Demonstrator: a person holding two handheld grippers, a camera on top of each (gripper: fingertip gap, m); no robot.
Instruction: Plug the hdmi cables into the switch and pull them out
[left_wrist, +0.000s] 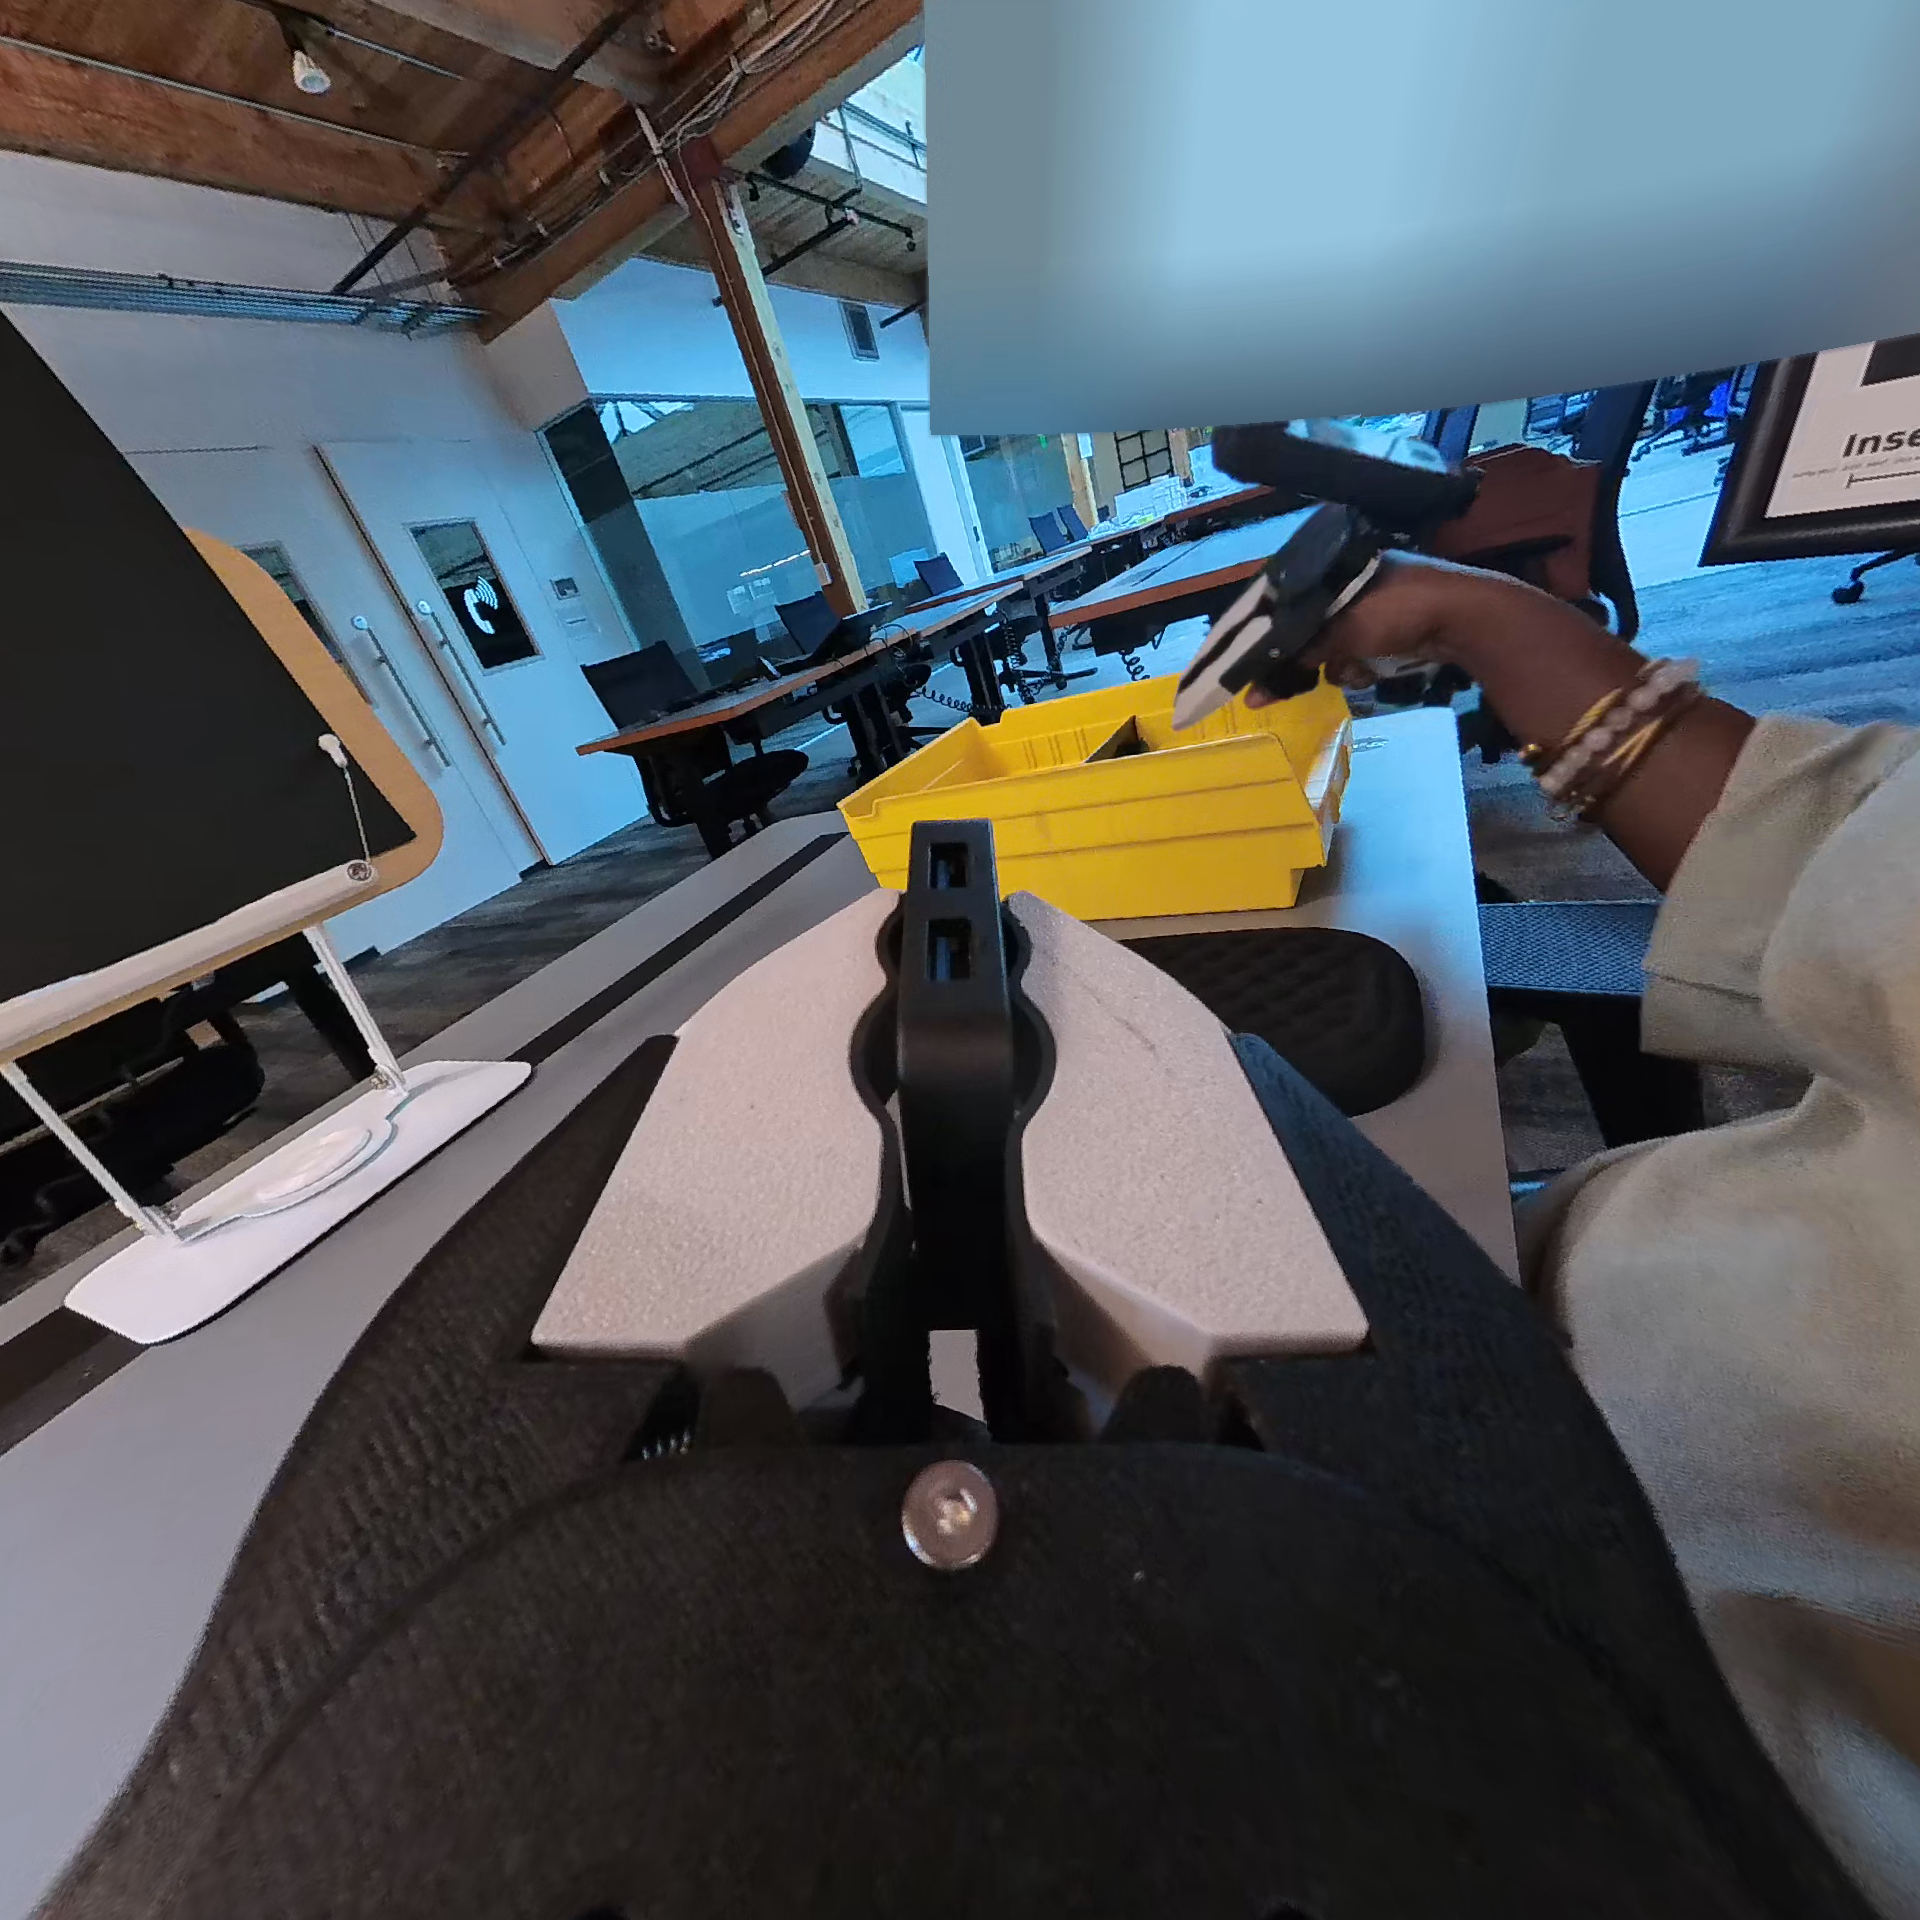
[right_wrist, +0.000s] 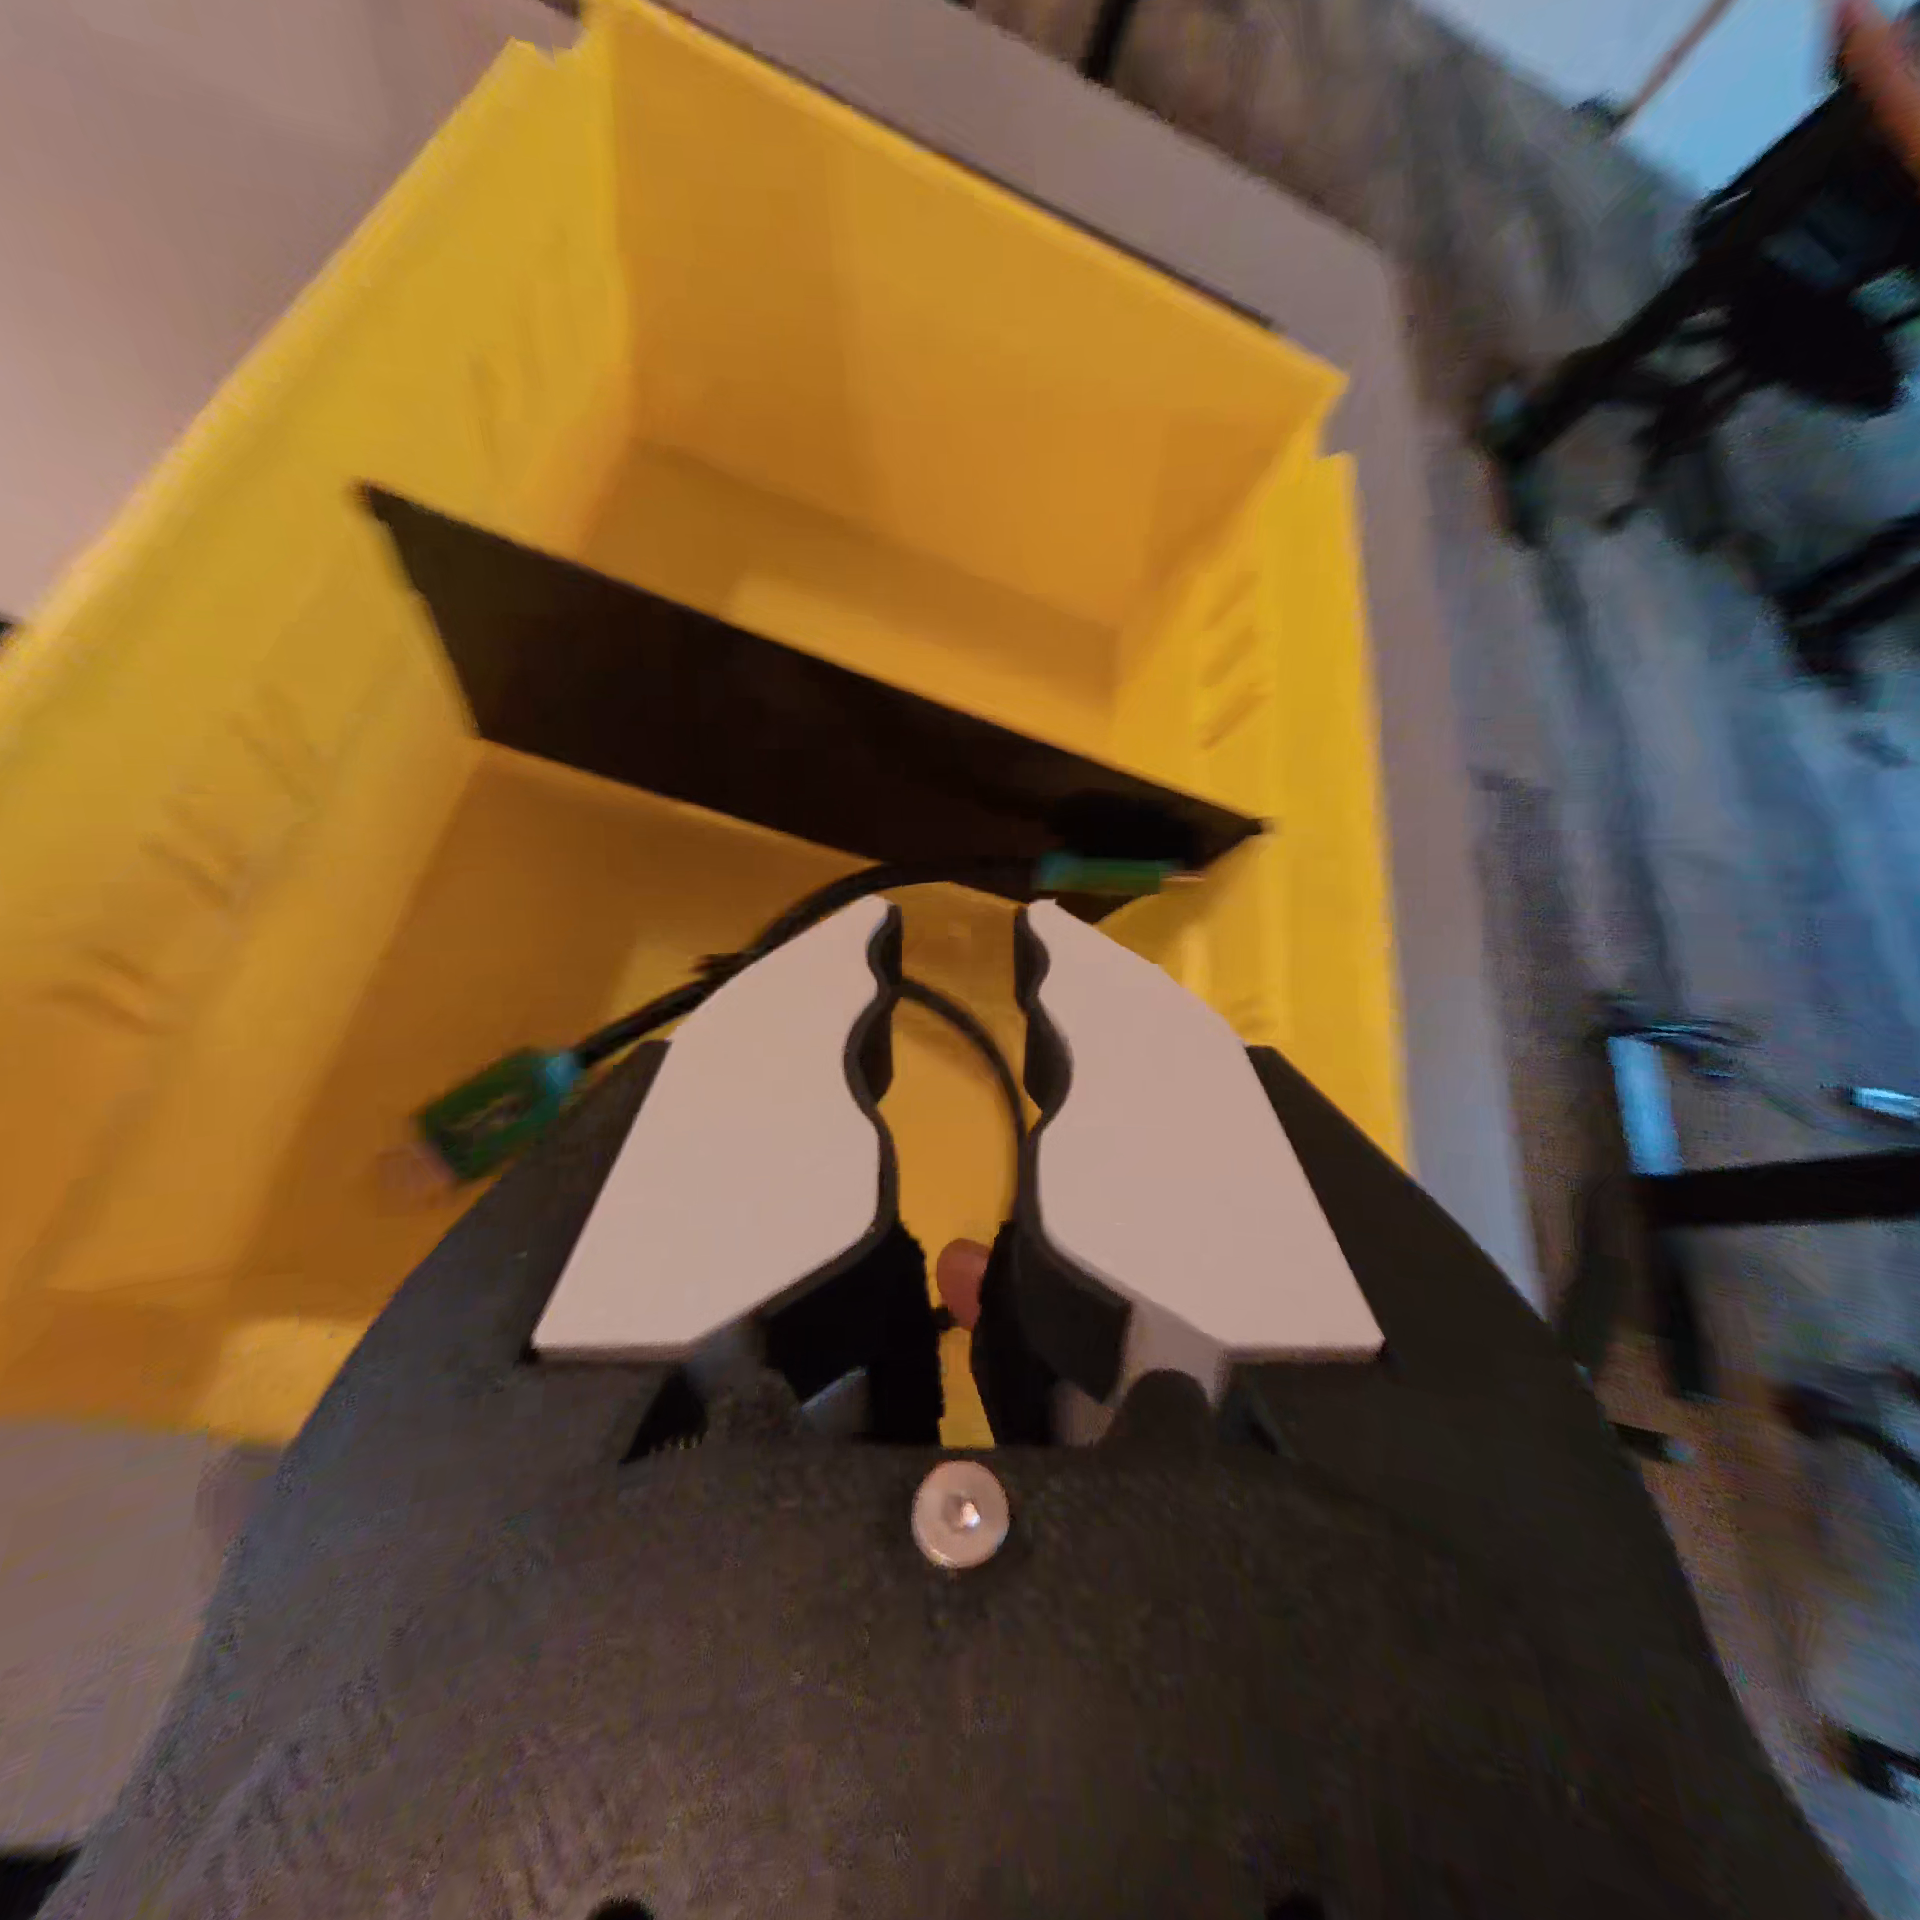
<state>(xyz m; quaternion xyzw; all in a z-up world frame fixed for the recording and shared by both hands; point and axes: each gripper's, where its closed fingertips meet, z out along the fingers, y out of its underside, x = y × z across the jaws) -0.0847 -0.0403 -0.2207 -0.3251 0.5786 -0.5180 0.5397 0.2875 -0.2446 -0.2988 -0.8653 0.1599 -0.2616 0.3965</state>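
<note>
We hold the HDMI switch (left_wrist: 954, 997) edge-on in the left gripper (left_wrist: 951, 935), fingers clamped on its flanks, two ports facing fwd and up, presumably so a plug can enter unobstructed. The right gripper (right_wrist: 956, 925) hangs above the yellow bin (right_wrist: 312, 727) at the table's (left_wrist: 1423, 831) far right corner; its fingers stand apart w/ nothing between them. The HDMI cable (right_wrist: 790, 935) lies in the near compartment: one green-bodied plug (right_wrist: 488, 1107) by the left wall, the other (right_wrist: 1107, 871) against the black divider (right_wrist: 727, 686). We judge the next step is a plug pickup. Obstructions: the divider crowds the far plug; the cable loop runs under the open fingers. Nearby: black wrist rest (left_wrist: 1299, 997) on the table, tilted display stand (left_wrist: 208, 831) at the left edge.
</note>
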